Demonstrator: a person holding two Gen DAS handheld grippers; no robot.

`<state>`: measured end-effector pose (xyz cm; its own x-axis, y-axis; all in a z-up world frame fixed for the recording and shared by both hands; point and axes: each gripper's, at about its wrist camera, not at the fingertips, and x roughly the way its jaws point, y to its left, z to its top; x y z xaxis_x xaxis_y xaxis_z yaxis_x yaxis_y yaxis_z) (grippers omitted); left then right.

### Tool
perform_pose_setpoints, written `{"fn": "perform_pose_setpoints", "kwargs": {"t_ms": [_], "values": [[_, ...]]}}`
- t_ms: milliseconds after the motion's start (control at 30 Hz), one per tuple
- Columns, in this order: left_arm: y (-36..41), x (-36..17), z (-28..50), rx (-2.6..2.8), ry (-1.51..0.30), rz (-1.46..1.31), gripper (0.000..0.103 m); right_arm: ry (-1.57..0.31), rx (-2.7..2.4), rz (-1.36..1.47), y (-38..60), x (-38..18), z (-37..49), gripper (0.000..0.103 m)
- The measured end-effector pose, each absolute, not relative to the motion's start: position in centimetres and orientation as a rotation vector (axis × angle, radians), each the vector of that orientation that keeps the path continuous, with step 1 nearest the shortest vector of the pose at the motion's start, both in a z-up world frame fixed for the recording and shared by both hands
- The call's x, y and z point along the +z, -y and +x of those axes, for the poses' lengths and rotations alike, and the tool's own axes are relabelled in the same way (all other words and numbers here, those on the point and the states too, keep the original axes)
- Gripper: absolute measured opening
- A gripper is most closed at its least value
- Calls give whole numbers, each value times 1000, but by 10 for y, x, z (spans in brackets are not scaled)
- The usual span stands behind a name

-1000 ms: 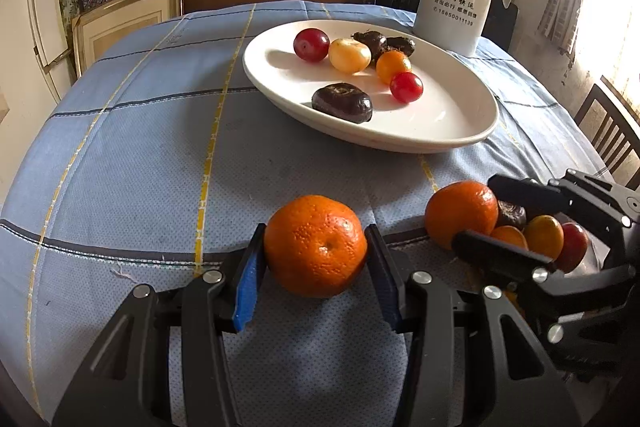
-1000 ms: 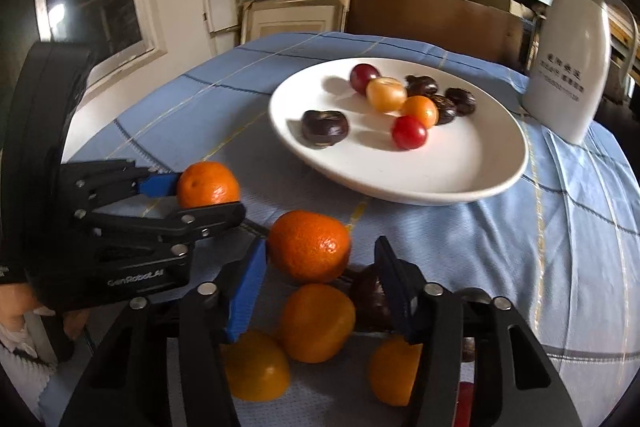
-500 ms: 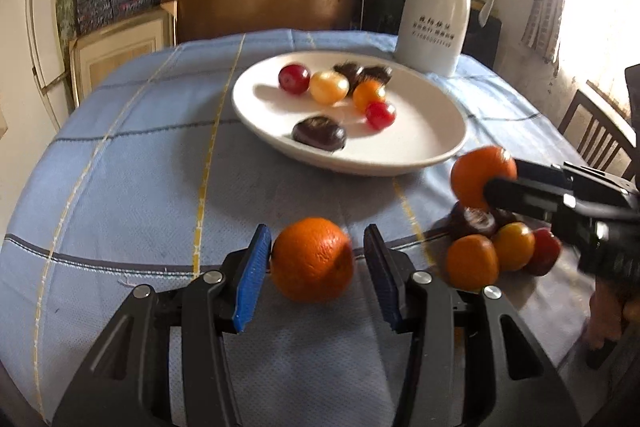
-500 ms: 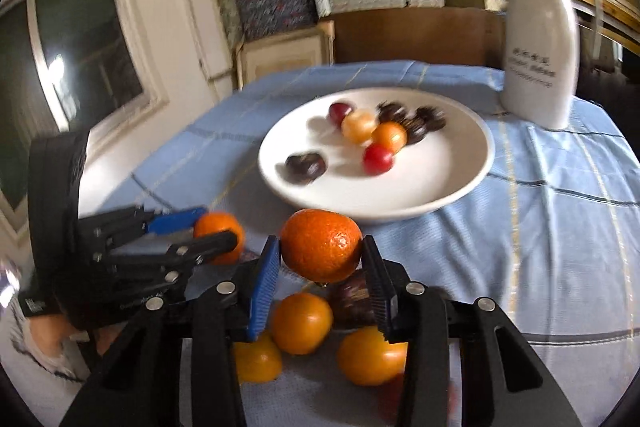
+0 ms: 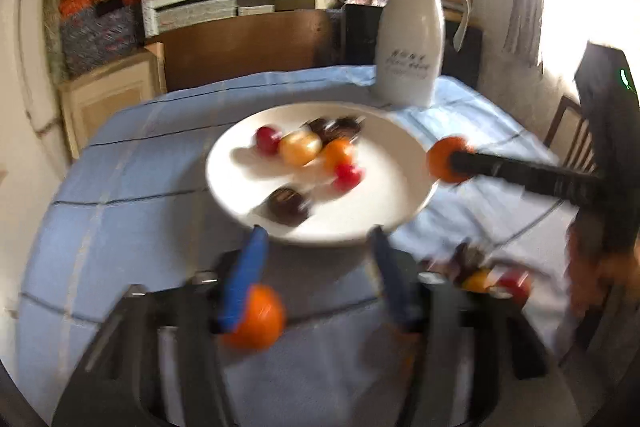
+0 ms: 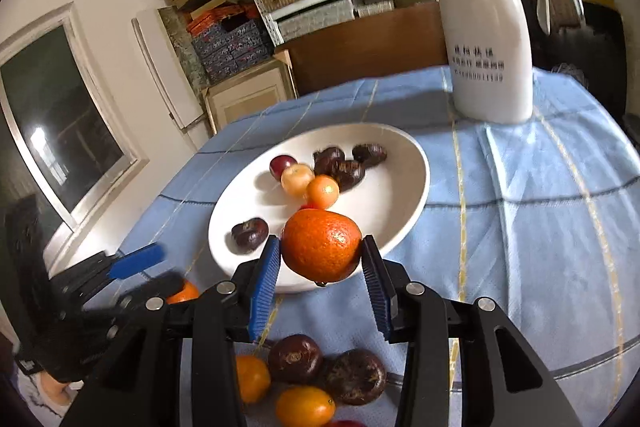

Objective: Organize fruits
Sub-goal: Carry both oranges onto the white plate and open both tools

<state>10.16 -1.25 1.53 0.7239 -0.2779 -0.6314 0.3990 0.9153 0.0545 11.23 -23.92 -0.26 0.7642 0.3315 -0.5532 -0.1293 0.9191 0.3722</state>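
My right gripper (image 6: 320, 247) is shut on a mandarin (image 6: 322, 245), held in the air over the near rim of the white plate (image 6: 396, 187). In the left wrist view that mandarin (image 5: 448, 159) hangs at the plate's (image 5: 384, 163) right edge. My left gripper (image 5: 316, 239) has its jaws opening wide. A second mandarin (image 5: 256, 319), blurred, touches only the left blue pad (image 5: 244, 275) low down, with a wide gap to the other pad. The plate holds several small fruits and dark chestnuts.
A pile of small orange fruits (image 6: 250, 377) and dark chestnuts (image 6: 294, 359) lies on the blue cloth under my right gripper. A white jug (image 6: 488, 39) stands behind the plate. A wooden chair (image 5: 568, 131) is at the table's right side, shelves behind.
The left jaws have spread and let go of their mandarin, and the gripper has risen. The right gripper closed on a mandarin, lifted it from the pile and carried it to the plate's edge.
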Motion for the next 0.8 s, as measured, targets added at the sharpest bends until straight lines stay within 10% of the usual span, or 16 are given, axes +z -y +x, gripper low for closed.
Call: {"fn": "perform_pose_setpoints", "kwargs": {"t_ms": [300, 433, 800], "values": [[-22, -30, 123, -223, -781, 205, 82, -656, 262, 317, 234, -5, 105, 42], [-20, -38, 136, -295, -840, 184, 46, -656, 261, 330, 236, -6, 104, 42], [1, 13, 131, -349, -713, 95, 46, -652, 239, 347, 239, -2, 116, 42]]}}
